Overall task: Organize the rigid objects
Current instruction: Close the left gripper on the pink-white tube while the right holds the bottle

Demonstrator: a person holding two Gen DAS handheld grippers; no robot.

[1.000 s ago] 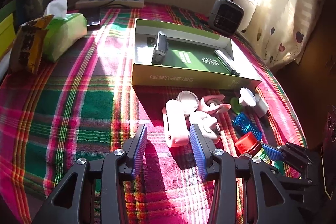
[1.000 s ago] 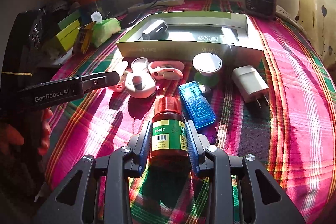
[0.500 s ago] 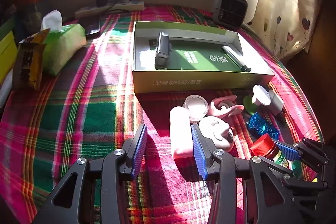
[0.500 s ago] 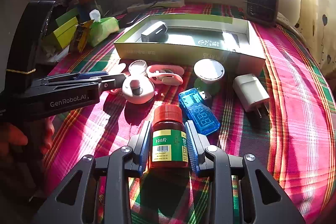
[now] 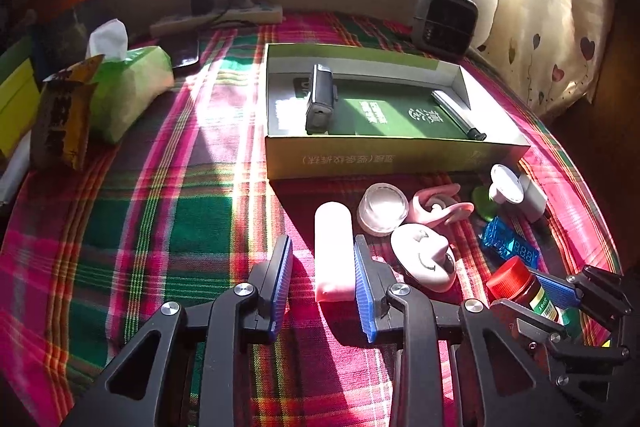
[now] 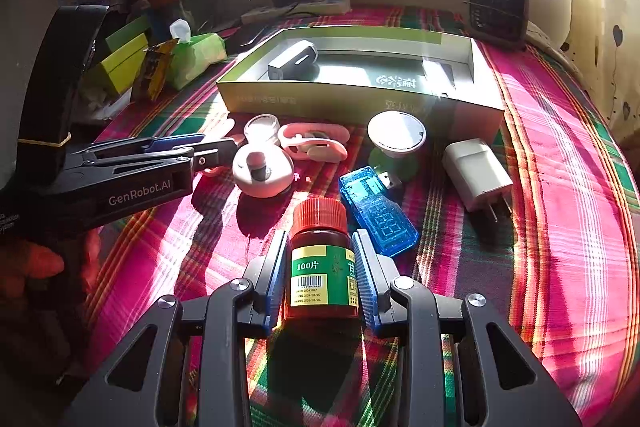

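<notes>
The left gripper straddles the pink case, which lies flat on the plaid bench. Its jaws have just been closing. The right blue pad touches the case; a gap remains at the left pad, so the case is not yet grasped.

The right gripper is clamped on the pill bottle, both pads pressed against its label. Whether the bottle base rests on the bench or is lifted cannot be told; the gripper body covers it.

Progress, as judged from the layout:
- Done: the open box holds a dark clip-like device and a slim pen-like item.
- In hand: the bottle and the case.
- Left: the round jar, the pink clip, the round pink-white gadget, the blue USB meter, the white charger and the white-topped green item. All lie loose in front of the box.

The task appears to be at an early stage.

Limits of view:
- The near box wall hides part of the box floor in the right wrist view.
- In that view, the left gripper covers most of the case.
- Glare washes out the box interior.
- The box print cannot be read.
</notes>
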